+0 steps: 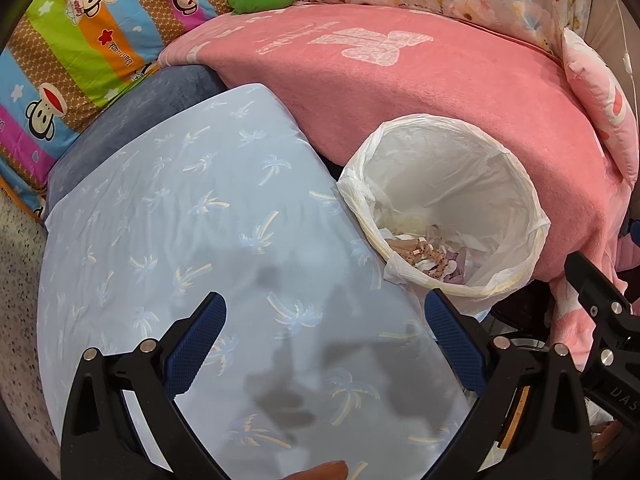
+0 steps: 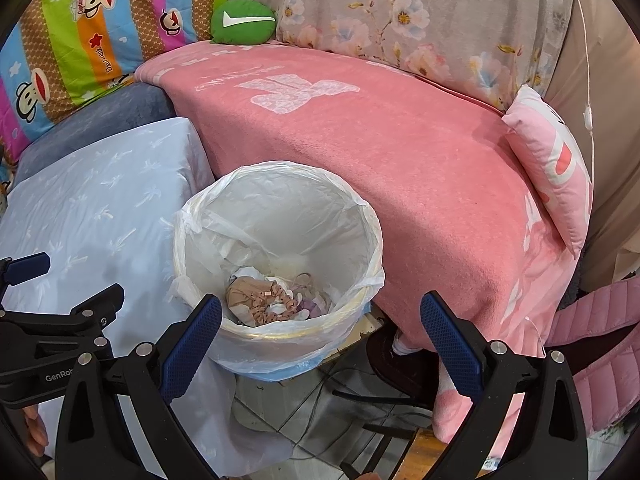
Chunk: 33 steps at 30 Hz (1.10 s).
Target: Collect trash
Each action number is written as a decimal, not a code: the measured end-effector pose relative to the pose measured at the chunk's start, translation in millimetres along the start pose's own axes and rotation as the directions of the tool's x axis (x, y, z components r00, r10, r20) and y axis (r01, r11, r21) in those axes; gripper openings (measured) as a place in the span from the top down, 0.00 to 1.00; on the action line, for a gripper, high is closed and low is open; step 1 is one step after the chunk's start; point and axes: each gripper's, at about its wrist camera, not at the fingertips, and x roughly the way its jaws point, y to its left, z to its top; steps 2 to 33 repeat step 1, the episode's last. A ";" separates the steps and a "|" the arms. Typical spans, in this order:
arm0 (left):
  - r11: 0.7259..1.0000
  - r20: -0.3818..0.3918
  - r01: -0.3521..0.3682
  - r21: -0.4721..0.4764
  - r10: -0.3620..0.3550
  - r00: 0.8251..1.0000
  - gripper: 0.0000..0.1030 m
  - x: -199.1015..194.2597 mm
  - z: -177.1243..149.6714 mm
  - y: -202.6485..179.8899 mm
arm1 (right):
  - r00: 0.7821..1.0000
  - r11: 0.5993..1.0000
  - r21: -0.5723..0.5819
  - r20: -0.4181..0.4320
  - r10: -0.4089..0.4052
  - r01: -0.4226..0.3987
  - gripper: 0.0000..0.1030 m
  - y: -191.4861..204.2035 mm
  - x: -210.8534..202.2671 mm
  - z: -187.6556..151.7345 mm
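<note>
Trash bin (image 2: 280, 248) — one; grippers — two.

Light: bright and even, soft indoor light from above.
Shadows: dark soft blotches on the blue sheet (image 1: 168, 216) right under the left claw (image 1: 325, 312).
Glare: mild sheen on the bin liner (image 2: 280, 216).
Distortion: strong fisheye bending, black corners.
Focus: mostly sharp, edges soften.
</note>
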 end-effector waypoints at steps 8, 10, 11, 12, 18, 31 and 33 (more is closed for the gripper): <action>1.000 0.000 0.001 0.001 -0.001 1.000 0.07 -0.1 -0.2 0.4 | 1.000 1.000 -0.001 0.000 -0.001 0.001 0.06 0.0 -0.1 0.1; 1.000 0.000 0.001 0.001 -0.001 1.000 0.07 -0.1 -0.2 0.4 | 1.000 1.000 -0.001 0.000 -0.001 0.001 0.06 0.0 -0.1 0.1; 1.000 0.000 0.001 0.001 -0.001 1.000 0.07 -0.1 -0.2 0.4 | 1.000 1.000 -0.001 0.000 -0.001 0.001 0.06 0.0 -0.1 0.1; 1.000 0.000 0.001 0.001 -0.001 1.000 0.07 -0.1 -0.2 0.4 | 1.000 1.000 -0.001 0.000 -0.001 0.001 0.06 0.0 -0.1 0.1; 1.000 0.000 0.001 0.001 -0.001 1.000 0.07 -0.1 -0.2 0.4 | 1.000 1.000 -0.001 0.000 -0.001 0.001 0.06 0.0 -0.1 0.1; 1.000 0.000 0.001 0.001 -0.001 1.000 0.07 -0.1 -0.2 0.4 | 1.000 1.000 -0.001 0.000 -0.001 0.001 0.06 0.0 -0.1 0.1; 1.000 0.000 0.001 0.001 -0.001 1.000 0.07 -0.1 -0.2 0.4 | 1.000 1.000 -0.001 0.000 -0.001 0.001 0.06 0.0 -0.1 0.1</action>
